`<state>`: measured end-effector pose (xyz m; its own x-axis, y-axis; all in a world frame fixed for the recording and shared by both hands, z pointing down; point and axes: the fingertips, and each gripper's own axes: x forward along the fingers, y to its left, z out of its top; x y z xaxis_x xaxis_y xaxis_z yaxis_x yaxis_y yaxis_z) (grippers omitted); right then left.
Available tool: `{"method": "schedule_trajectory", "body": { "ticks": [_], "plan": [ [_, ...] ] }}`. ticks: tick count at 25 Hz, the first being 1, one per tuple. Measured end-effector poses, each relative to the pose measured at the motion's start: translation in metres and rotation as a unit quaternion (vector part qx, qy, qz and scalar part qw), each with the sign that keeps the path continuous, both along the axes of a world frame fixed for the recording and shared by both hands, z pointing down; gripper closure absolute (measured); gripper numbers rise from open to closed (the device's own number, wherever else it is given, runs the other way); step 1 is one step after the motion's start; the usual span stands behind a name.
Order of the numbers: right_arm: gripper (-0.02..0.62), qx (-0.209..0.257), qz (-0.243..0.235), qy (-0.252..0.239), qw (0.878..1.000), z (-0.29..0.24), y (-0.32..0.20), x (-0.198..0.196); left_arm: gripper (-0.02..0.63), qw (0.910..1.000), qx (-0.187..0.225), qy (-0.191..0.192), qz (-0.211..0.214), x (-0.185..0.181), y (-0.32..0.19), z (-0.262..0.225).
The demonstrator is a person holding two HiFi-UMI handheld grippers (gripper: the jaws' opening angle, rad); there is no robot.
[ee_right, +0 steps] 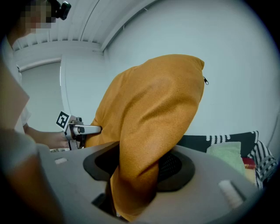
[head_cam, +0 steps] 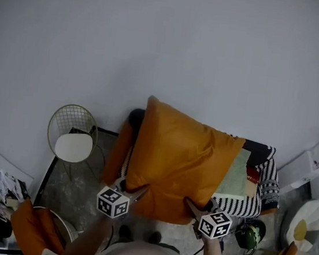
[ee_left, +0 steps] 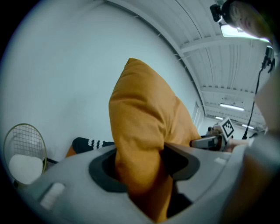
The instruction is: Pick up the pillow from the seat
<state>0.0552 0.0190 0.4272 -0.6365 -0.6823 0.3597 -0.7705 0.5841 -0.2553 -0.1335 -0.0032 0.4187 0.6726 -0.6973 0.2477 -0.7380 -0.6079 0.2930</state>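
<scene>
Orange pillow (head_cam: 182, 156) clear of seat (head_cam: 251, 206); left gripper (head_cam: 141, 191), right gripper (head_cam: 190, 202) fingers clenched on bottom corners

The head view looks steeply down from above the person onto the seat (head_cam: 256, 192) against the wall (head_cam: 160, 36). Each gripper view sits close behind its own jaws and faces nearly level toward that wall. All three share the pillow (head_cam: 181, 162). The left gripper view catches the right gripper (ee_left: 205, 141) at its right; the right gripper view catches the left gripper (ee_right: 89, 129) at its left.
</scene>
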Motion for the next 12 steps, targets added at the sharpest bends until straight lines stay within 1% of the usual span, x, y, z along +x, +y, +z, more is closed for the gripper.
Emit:
{"method": "schedule_trajectory", "body": {
  "ticks": [12],
  "plan": [
    [0.348, 0.001, 0.015, 0.008, 1.000, -0.0041, 0.0043, -0.0022, 0.368, 0.9998, 0.002, 0.009, 0.015, -0.0012, -0.0008, -0.0004]
  ]
}}
